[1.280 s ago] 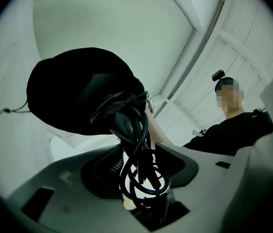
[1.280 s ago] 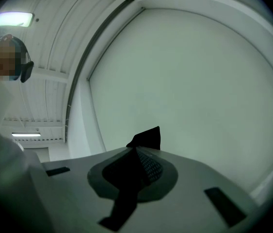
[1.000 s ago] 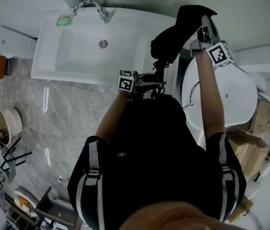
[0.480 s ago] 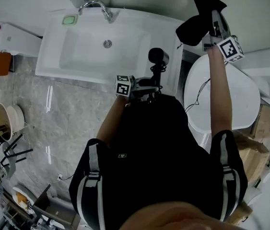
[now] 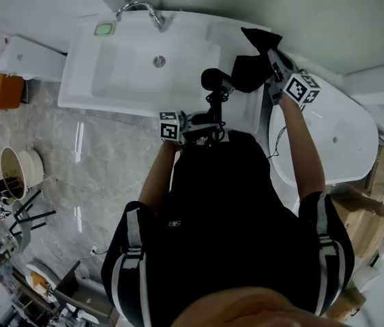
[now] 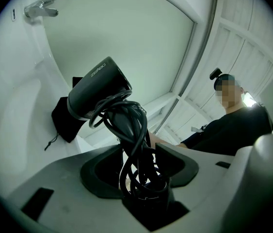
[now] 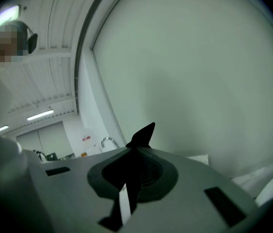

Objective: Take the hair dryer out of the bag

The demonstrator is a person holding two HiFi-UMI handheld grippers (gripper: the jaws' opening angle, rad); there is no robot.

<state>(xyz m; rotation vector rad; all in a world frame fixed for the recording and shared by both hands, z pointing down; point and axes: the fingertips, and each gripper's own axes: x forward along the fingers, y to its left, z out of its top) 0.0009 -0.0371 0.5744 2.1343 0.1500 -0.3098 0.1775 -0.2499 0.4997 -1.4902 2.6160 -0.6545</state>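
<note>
A black hair dryer point(image 5: 213, 82) with its cord wound round the handle stands out of the bag, over the rim of the white bathtub point(image 5: 120, 80). My left gripper point(image 5: 211, 119) is shut on its handle. In the left gripper view the dryer's barrel point(image 6: 99, 88) points up and left above the left gripper point(image 6: 141, 168). The empty black cloth bag point(image 5: 252, 65) hangs just right of the dryer, with my right gripper point(image 5: 273, 65) shut on its top edge. A peak of the bag's cloth point(image 7: 142, 136) sticks out of the right gripper point(image 7: 131, 166).
A chrome faucet point(image 5: 139, 8) and a green pad point(image 5: 104, 28) sit at the bathtub's far end. An oval white tub point(image 5: 345, 138) lies to the right, with cardboard boxes point(image 5: 382, 165) beyond it. Round bowls and stands point(image 5: 14, 176) occupy the marble floor at left.
The right gripper lifted the bag off the dryer, then came down with it beside the tub's corner. The dryer now stands bare in the left gripper, which shifted slightly left.
</note>
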